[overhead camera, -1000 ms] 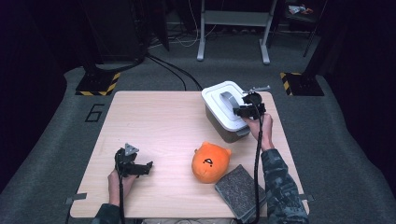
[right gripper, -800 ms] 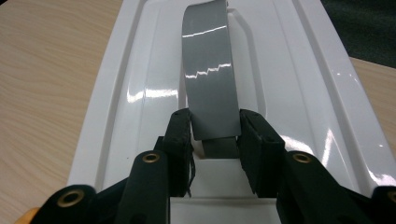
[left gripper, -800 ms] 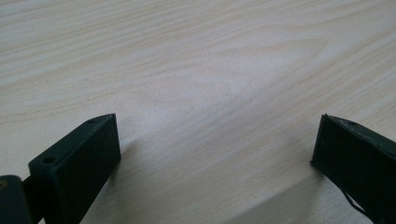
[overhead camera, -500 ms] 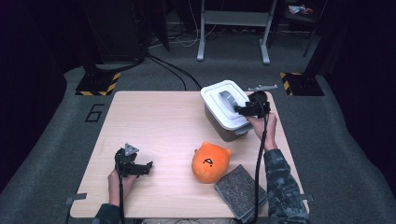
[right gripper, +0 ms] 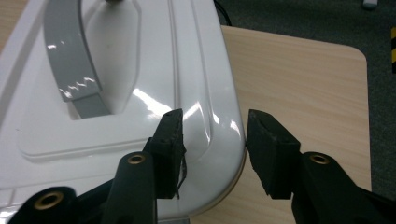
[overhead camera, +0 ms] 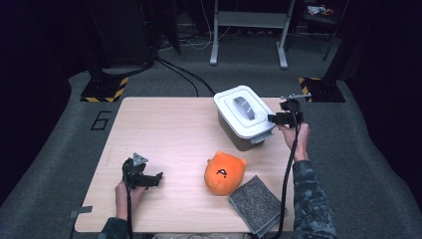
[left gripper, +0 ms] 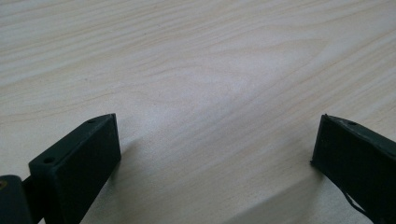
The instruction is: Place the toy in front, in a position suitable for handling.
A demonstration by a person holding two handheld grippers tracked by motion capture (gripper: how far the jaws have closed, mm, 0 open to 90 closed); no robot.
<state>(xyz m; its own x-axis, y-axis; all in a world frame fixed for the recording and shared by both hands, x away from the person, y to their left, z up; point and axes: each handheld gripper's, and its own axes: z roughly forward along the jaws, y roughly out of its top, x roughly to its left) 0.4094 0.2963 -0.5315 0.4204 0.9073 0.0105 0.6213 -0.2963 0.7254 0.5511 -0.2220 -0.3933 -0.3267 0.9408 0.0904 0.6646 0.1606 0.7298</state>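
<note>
Nearest us: grey felt pad (overhead camera: 256, 203) at tabletop (overhead camera: 174, 134) front edge, orange plush toy (overhead camera: 224, 172) just beside it. Our left gripper (overhead camera: 149, 179) low at front left, fingers (left gripper: 81, 163) spread wide over bare wood, holding nothing. Farther back, right of centre: white lidded bin (overhead camera: 244, 115), grey handle (right gripper: 70, 65) flat in lid recess. Our right gripper (right gripper: 212, 149) at bin's right edge, fingers partly apart astride lid rim; contact not clear.
</note>
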